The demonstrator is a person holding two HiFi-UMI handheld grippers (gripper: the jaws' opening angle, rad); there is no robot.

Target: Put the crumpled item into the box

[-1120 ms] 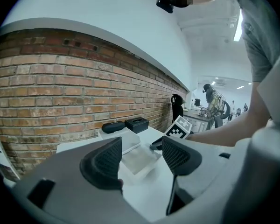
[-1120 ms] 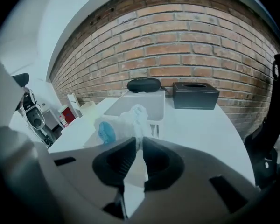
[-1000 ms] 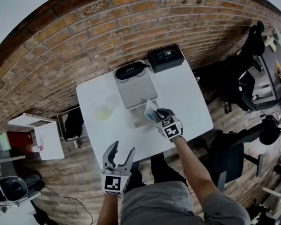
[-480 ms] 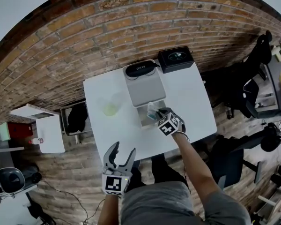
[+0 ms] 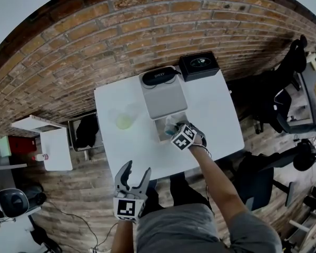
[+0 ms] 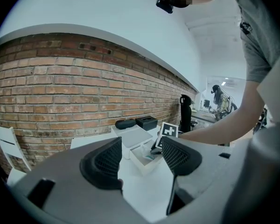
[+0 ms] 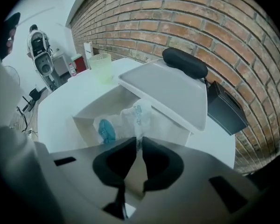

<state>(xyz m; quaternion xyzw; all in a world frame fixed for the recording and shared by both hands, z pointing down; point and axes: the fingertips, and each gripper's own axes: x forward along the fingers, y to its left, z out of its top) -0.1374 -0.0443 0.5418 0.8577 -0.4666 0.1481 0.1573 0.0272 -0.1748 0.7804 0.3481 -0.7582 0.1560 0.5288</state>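
Observation:
The crumpled item, white wrapping with blue print, hangs from my right gripper, which is shut on its upper end. It dips into the open white box, whose grey lid leans off the far side. In the head view the right gripper points steeply down over the box at the table's middle. My left gripper is open and holds nothing, just off the table's near edge. From the left gripper view the box lies ahead between its jaws.
A pale green cup stands left of the box on the white table. A black oval case and a black box lie at the far edge by the brick wall. Chairs and a small side table surround the table.
My right gripper has sunk and rolled, carrying the crumpled item down into the box. The left gripper has kept roughly its place.

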